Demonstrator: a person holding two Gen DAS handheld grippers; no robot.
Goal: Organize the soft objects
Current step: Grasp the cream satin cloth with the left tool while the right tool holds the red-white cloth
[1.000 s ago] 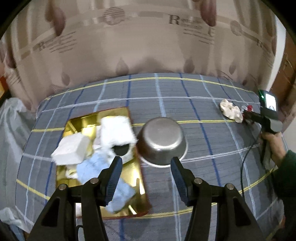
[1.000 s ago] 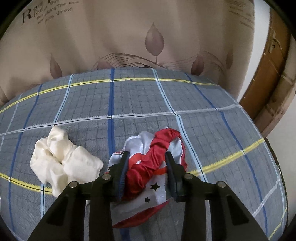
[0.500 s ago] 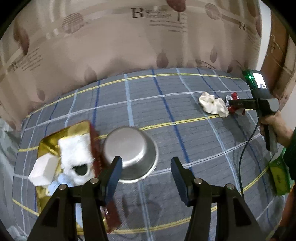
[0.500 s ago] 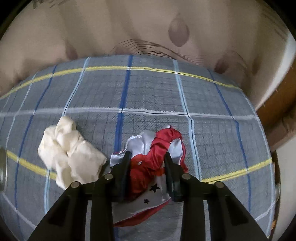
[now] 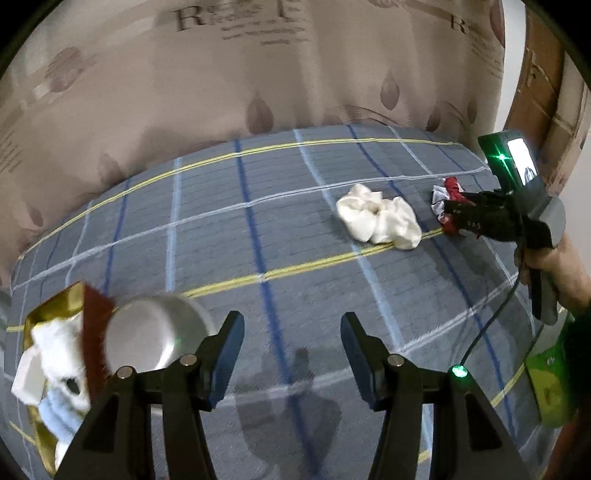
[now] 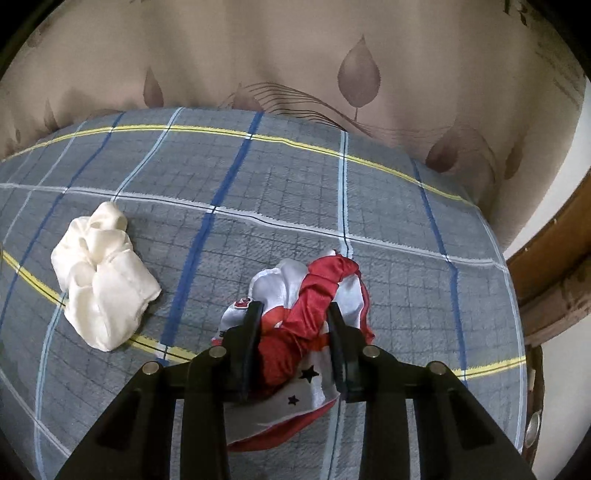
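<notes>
Two fingers [image 6: 255, 332] clamp the red-and-white scrunchie [image 6: 314, 295] (left gripper [image 5: 291, 343] gapes empty).

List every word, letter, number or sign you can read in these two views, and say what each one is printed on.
"R": large capital on the curtain, left wrist view; the words after it are too blurred to read.
"R": a second capital on the same curtain, upper right, cut off.
Small white marks on the right gripper: too small to read.
Black stars, no words, on the red and white cloth.
</notes>
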